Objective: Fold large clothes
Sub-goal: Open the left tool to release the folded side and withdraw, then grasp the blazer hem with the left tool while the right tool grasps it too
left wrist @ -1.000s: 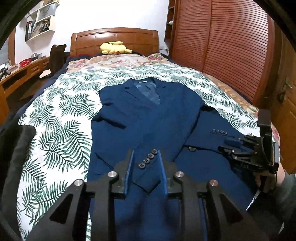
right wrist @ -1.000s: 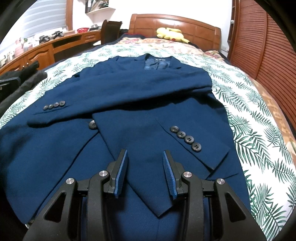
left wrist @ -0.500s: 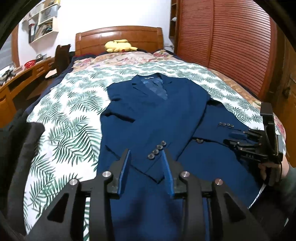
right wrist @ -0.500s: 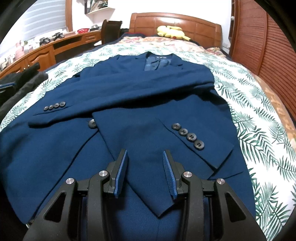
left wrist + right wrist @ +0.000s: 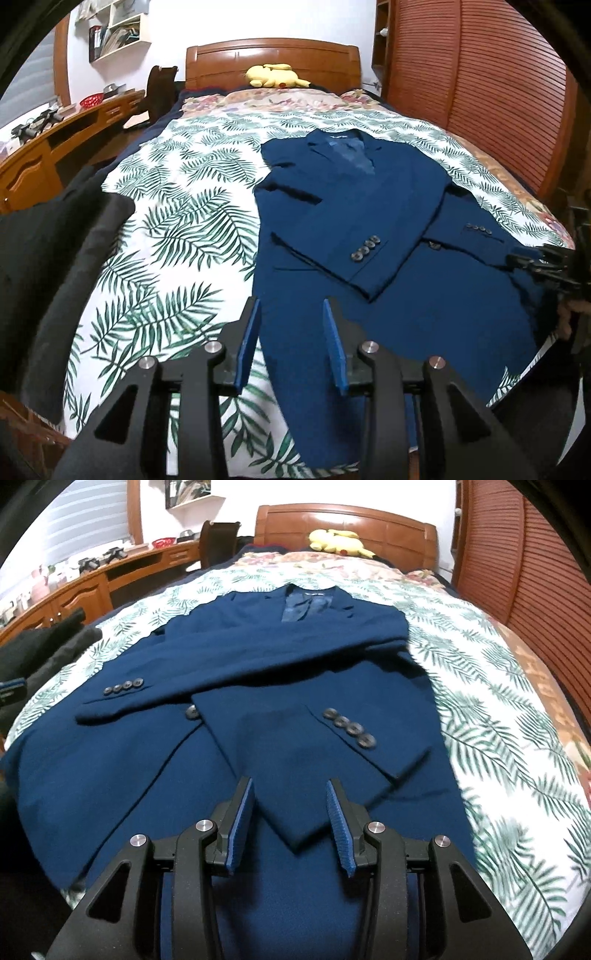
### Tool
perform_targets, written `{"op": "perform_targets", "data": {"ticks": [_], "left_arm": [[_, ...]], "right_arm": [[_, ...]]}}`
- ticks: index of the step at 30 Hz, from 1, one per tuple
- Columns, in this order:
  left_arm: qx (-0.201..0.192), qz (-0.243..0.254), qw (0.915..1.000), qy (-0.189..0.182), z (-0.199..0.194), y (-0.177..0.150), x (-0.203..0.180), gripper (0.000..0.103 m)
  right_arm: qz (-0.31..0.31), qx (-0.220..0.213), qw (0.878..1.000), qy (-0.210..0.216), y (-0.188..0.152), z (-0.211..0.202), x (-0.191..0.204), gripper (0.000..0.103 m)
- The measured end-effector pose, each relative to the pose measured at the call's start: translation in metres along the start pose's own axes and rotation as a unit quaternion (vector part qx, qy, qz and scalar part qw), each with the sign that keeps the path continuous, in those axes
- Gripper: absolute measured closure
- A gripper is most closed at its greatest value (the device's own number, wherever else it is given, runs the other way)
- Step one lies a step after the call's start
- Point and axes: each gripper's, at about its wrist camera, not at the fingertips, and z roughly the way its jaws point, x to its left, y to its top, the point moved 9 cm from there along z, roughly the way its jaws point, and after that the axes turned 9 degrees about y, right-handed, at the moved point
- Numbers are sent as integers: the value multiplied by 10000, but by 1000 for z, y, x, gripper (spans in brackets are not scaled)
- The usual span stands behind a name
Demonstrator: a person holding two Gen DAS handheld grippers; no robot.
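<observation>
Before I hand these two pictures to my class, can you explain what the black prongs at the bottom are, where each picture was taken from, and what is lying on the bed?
There is no robot here. A person holds a hand tool in each hand, each ending in a two-fingered claw, with a wide-angle camera looking forward along the fingers. One picture comes from the left claw, the other from the right claw, so the black prongs with blue pads are each claw's own fingers.

On the leaf-print bedspread lies a navy suit jacket, face up, with both sleeves folded across its front. A yellow plush toy sits by the headboard, and dark clothing lies at the bed's left edge.

Neither claw holds anything: both stand open, above the jacket's lower part. The right claw also shows at the right edge of the left view.
</observation>
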Motion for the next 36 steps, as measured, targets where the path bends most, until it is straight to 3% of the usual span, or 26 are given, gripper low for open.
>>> {"op": "perform_targets", "data": {"ticks": [7,22,36], "left_arm": [[3,-62,10000,12,-1,-7,-2,70],[346,-52,9994,-25,-3,-34,6,70],[606,-216,9977,-213,-1,-65,10,70]], "right_arm": [[178,-123,9995,-227,-11,-44,-24,47],[790,206,9957,-429,-71,-91,-78,46],[768,260,9964,-252,-75,-91,-58,46]]}}
